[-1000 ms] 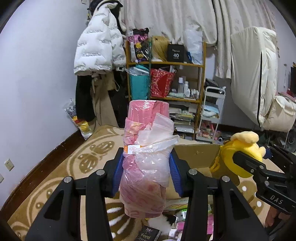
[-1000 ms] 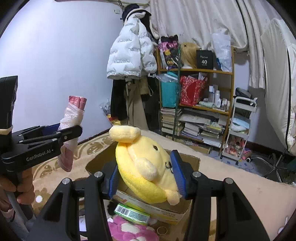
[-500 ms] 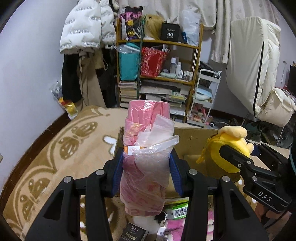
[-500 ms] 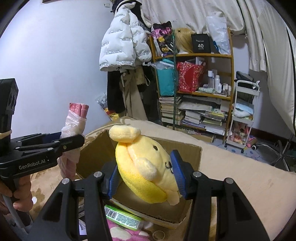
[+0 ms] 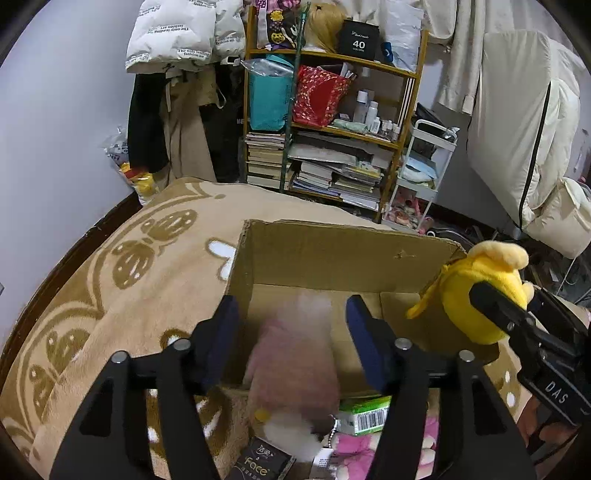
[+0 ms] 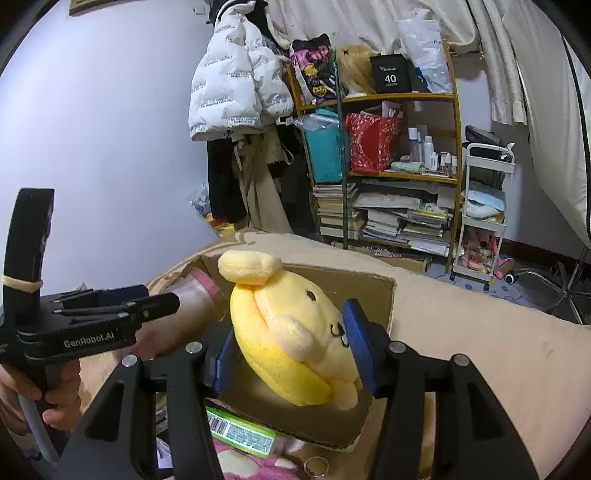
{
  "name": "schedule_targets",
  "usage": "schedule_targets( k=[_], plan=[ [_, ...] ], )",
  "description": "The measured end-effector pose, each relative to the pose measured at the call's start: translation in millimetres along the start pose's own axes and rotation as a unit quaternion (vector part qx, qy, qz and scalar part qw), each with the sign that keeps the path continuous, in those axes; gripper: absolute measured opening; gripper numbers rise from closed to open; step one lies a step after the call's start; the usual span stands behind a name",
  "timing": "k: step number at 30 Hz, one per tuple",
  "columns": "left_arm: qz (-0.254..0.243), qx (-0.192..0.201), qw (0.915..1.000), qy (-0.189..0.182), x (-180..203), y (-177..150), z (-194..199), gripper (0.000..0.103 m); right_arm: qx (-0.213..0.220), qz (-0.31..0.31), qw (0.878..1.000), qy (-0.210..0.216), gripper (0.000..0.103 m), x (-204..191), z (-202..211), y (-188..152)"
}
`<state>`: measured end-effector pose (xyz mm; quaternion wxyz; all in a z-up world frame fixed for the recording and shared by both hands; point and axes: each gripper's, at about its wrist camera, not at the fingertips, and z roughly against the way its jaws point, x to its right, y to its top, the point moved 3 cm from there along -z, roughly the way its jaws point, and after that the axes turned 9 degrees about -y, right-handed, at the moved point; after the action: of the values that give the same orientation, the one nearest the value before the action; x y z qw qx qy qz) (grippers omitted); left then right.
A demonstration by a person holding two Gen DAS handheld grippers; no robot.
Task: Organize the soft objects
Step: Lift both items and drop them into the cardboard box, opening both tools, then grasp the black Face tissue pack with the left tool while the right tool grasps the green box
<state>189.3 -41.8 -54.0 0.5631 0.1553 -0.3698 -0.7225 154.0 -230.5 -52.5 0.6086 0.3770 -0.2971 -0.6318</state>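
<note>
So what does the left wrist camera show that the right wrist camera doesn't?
Only the left view: the box's bare floor, a black "Face" pack, and the pink roll blurred between the left gripper's just-opened jaws, clear of both pads.

Only the right view: the plush's face, held between the right gripper's pads, and a hand gripping the left tool's handle.

Both: box, plush, roll, a green barcoded pack, the shelf and the white jacket.
</note>
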Motion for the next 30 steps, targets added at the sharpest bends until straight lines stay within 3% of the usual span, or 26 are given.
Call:
schedule_targets(
  k=[3,9,14,19,30],
  plan=[
    [-0.001,0.002,1.0,0.007,0,0,3,0.072,-0.008,-0.002,1.0,0.005,0.059,1,-3,-2],
    [-0.011,0.003,0.9993,0.035,-5,-4,18,0.081,-0.011,-0.014,1.0,0.006,0.073,3,-2,-5],
    [-0.015,0.008,0.9983,0.056,-8,-10,36,0.092,-0.007,-0.026,1.0,0.004,0.091,5,9,-5],
    [-0.013,0.009,0.9981,0.06,-9,-18,54,0.096,-0.002,-0.03,1.0,0.002,0.101,4,24,-4],
    [-0.012,0.008,0.998,0.062,-6,-42,93,0.1,-0.005,-0.03,1.0,-0.009,0.103,-7,65,-17]
  ],
)
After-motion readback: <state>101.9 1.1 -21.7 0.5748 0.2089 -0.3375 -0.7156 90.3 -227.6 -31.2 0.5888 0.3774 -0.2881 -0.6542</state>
